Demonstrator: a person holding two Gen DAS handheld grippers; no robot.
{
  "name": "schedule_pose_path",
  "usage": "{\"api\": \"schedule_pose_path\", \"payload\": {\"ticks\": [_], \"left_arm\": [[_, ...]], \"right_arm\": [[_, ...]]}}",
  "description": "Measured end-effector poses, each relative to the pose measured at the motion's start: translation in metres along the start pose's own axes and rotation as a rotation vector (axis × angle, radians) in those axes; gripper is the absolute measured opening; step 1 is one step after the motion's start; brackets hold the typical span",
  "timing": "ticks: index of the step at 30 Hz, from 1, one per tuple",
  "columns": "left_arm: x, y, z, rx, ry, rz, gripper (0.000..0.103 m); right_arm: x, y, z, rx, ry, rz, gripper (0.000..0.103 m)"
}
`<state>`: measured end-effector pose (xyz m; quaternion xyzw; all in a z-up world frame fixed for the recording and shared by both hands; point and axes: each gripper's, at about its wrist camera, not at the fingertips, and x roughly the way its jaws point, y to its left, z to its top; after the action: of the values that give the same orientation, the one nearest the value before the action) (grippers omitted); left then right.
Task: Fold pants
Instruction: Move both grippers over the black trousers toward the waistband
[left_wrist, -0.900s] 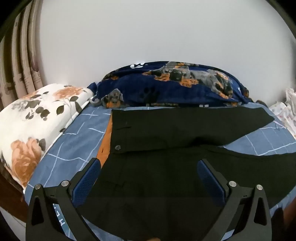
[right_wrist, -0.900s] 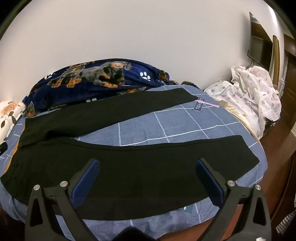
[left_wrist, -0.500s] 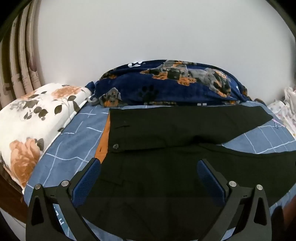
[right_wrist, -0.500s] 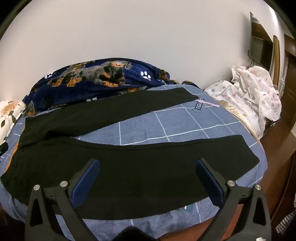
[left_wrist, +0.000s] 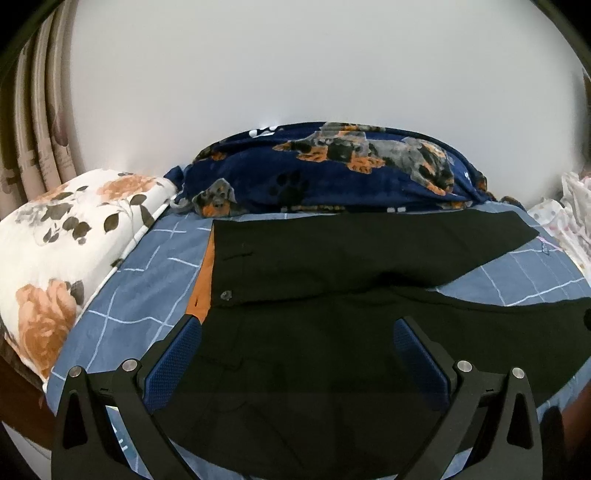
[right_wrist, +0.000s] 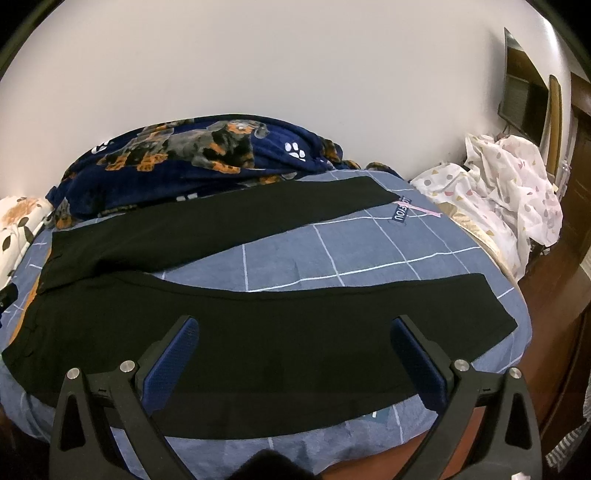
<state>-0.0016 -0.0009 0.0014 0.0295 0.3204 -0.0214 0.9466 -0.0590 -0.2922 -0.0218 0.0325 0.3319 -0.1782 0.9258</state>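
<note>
Black trousers (right_wrist: 258, 332) lie lengthwise along bed's near edge; left gripper (left_wrist: 295, 354) nearer waistband, right gripper (right_wrist: 291, 354) nearer hem; both wide open, empty.

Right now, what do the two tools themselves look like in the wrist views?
The left tool and right tool look alike: black angular frames with triangular cut-outs, silver round bolt heads, and two fingers faced with blue textured pads. No cables, hands or sleeves show.
</note>
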Motion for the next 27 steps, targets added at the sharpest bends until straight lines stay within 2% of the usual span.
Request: {"api": "schedule_pose_path", "payload": {"ticks": [19, 23, 27], "left_arm": [[0.013, 0.020, 0.020, -0.017, 0.012, 0.042, 0.103], [0.018, 0.027, 0.026, -0.015, 0.010, 0.042, 0.103], [0.024, 0.036, 0.037, -0.017, 0.003, 0.007, 0.103]], "right_arm": [[0.021, 0.046, 0.042, -0.097, 0.039, 0.039, 0.103], [0.027, 0.057, 0.050, -0.116, 0.040, 0.047, 0.103], [0.034, 0.066, 0.058, -0.125, 0.045, 0.058, 0.103]]}}
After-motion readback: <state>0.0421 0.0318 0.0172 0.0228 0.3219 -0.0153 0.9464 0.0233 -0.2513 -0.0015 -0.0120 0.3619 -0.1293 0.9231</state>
